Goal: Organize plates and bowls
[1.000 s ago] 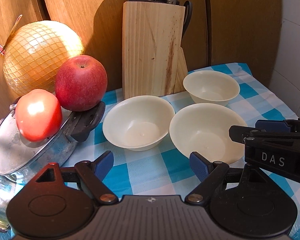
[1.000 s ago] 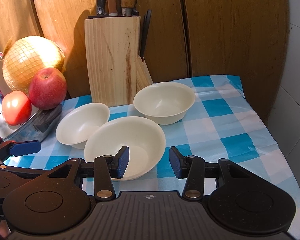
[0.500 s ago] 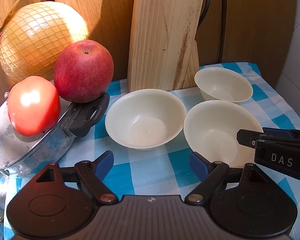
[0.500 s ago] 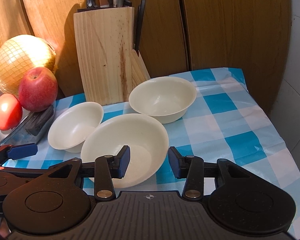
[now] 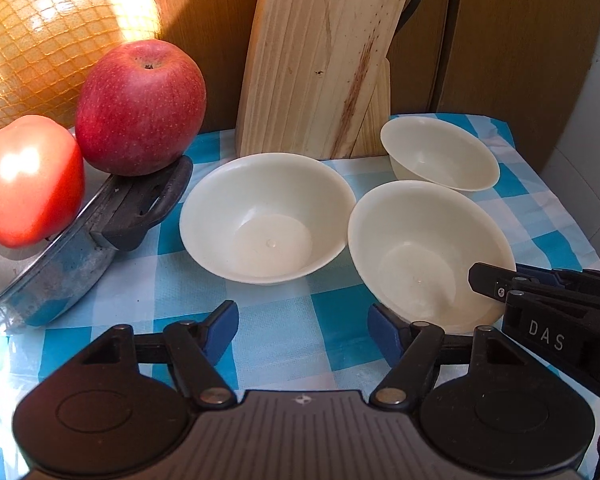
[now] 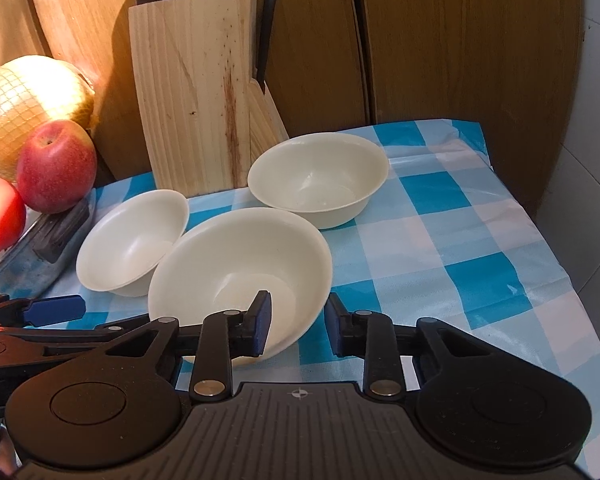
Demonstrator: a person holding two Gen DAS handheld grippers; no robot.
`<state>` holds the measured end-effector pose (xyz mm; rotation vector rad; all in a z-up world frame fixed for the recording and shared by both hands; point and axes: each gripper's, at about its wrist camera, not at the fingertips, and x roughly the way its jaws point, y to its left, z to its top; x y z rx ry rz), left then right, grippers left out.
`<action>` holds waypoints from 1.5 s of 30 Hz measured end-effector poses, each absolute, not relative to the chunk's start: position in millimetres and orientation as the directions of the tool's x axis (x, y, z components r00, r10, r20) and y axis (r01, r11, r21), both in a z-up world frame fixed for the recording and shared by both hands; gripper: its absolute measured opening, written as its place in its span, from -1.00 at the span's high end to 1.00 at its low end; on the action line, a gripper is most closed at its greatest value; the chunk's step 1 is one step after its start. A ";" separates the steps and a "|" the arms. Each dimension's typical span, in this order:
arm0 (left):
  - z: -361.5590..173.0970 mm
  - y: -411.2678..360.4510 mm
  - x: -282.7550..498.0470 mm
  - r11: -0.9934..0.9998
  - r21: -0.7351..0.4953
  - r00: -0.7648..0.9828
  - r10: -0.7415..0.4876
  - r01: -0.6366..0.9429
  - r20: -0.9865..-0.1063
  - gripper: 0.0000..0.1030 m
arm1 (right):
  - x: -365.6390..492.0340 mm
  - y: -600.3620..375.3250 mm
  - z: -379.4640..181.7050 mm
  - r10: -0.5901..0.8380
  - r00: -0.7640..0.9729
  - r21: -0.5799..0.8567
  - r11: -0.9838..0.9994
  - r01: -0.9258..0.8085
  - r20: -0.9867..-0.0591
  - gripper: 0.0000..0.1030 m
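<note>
Blue-and-white checked tabletop (image 6: 452,216): three cream round plastic bowls, none nested; no plates visible; stacking not begun, by my reading. Largest bowl (image 6: 240,260) nearest, its rim between the closing right tongs (image 6: 296,326), not yet pinched. Mid bowl (image 6: 320,176) beside the knife block; smallest bowl (image 5: 266,212) ahead of the left tongs (image 5: 302,330), closing, empty.
</note>
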<state>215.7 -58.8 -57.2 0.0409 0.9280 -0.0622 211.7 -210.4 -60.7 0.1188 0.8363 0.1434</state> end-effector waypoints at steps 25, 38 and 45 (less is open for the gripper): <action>-43.7 -57.2 172.0 0.993 0.024 0.584 -0.049 0.117 -0.810 -0.09 | 181.0 -204.9 -40.5 0.237 0.605 0.179 0.971 -0.157 -0.760 0.49; -37.8 -55.5 137.3 0.990 0.013 0.569 -0.071 0.142 -0.819 -0.09 | 165.1 -210.2 -39.2 0.314 0.524 0.238 0.949 -0.208 -0.792 0.49; -34.9 -54.4 120.8 0.985 0.003 0.559 -0.095 0.171 -0.824 -0.09 | 156.5 -211.5 -39.3 0.342 0.475 0.253 0.937 -0.243 -0.811 0.48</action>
